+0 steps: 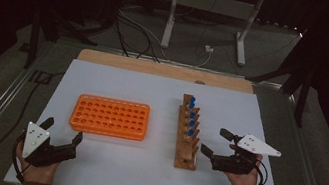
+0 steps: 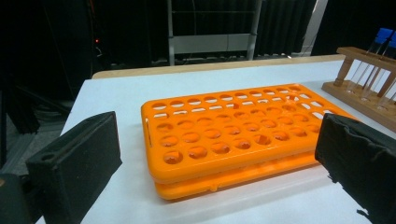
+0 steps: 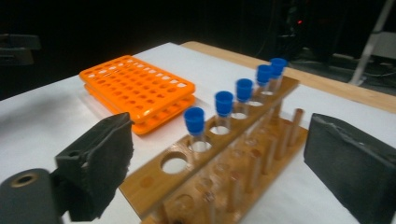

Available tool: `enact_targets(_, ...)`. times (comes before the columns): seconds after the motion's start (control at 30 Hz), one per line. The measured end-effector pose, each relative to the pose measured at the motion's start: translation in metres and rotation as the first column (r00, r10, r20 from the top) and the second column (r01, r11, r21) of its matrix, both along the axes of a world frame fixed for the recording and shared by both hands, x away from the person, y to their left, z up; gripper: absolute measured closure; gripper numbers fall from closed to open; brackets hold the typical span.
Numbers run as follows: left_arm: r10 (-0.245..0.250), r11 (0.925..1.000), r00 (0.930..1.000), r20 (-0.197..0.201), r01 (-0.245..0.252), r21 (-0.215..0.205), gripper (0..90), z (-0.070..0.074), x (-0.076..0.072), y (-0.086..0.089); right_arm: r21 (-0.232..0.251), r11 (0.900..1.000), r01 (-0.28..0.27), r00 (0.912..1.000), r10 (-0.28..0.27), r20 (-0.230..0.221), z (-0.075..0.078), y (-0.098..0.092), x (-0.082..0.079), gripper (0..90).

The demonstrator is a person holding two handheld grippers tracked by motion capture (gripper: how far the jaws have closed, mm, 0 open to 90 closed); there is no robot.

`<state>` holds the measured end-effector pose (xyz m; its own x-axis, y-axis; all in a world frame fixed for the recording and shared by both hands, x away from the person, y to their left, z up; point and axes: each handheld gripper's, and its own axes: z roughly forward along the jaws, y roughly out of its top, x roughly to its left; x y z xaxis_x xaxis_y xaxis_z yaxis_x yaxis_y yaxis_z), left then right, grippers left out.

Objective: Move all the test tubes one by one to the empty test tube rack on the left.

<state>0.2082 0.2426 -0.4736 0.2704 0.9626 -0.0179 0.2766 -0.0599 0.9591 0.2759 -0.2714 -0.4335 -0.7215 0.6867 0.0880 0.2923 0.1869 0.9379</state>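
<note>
Right gripper (image 1: 211,142), fingers wide and empty, should square onto the nearest blue-capped tube (image 3: 194,127) before closing; left gripper (image 1: 62,132) waits wide.

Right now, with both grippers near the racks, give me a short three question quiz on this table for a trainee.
1. True or false: the orange rack has tubes standing in it.
2. How many blue-capped tubes stand in the wooden rack? A) three B) five C) eight
3. Fill in: the wooden rack's hole nearest the right gripper is ____.

Key:
1. False. Every hole that can be seen is empty.
2. B. Five blue caps show in a row in the right gripper view.
3. Empty. The tubes fill the holes beyond it. The right gripper's jaws are apart with nothing between them, as are those of the left gripper.
</note>
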Motion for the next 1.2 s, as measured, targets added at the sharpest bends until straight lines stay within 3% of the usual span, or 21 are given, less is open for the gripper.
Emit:
enact_targets(0.1,-0.003,1.0,1.0,-0.002,0.003,-0.001,1.2,0.0,-0.001,0.0,-0.012,1.0,-0.028,0.9993,0.028,-0.025,0.0,0.009,0.005,12.3)
enact_targets(0.3,-0.006,1.0,1.0,-0.006,0.006,0.007,1.2,-0.001,-0.001,-0.001,-0.046,0.998,-0.044,0.9985,0.042,-0.034,-0.002,0.023,0.012,19.5)
enact_targets(0.33,-0.006,1.0,1.0,-0.006,0.006,0.007,1.2,-0.001,-0.001,-0.001,-0.061,0.997,-0.045,0.9982,0.042,-0.043,-0.003,0.029,0.014,26.8)
enact_targets(0.4,-0.006,1.0,1.0,-0.006,0.006,0.007,1.2,-0.001,-0.001,-0.001,-0.068,0.997,-0.043,0.9981,0.04,-0.046,-0.004,0.031,0.015,29.6)
enact_targets(0.43,-0.006,0.9999,1.0,-0.006,0.006,0.008,1.2,-0.001,-0.002,-0.001,-0.091,0.995,-0.046,0.9977,0.041,-0.055,-0.007,0.037,0.018,38.8)
enact_targets(0.5,-0.006,0.9999,1.0,-0.007,0.007,0.008,1.2,-0.001,-0.002,-0.001,-0.111,0.993,-0.048,0.9974,0.042,-0.06,-0.01,0.041,0.02,47.2)
enact_targets(0.7,-0.011,0.9998,0.9999,-0.011,0.012,0.016,1.2,-0.002,-0.001,-0.003,-0.127,0.991,-0.049,0.9962,0.039,-0.077,-0.016,0.048,0.027,62.4)
enact_targets(0.93,-0.02,0.9996,0.9997,-0.016,0.02,0.017,1.2,-0.002,-0.001,-0.004,-0.169,0.985,-0.047,0.9949,0.031,-0.096,-0.023,0.054,0.033,69.5)
enact_targets(1.03,-0.025,0.9997,0.9995,-0.02,0.025,-0.008,1.2,-0.001,-0.001,-0.006,-0.187,0.981,-0.045,0.9946,0.026,-0.101,-0.024,0.056,0.034,74.4)
enact_targets(1.2,-0.042,0.9991,0.9987,-0.027,0.042,-0.001,1.3,0.003,0.001,-0.012,-0.197,0.979,-0.046,0.9953,0.028,-0.092,-0.023,0.056,0.034,75.8)
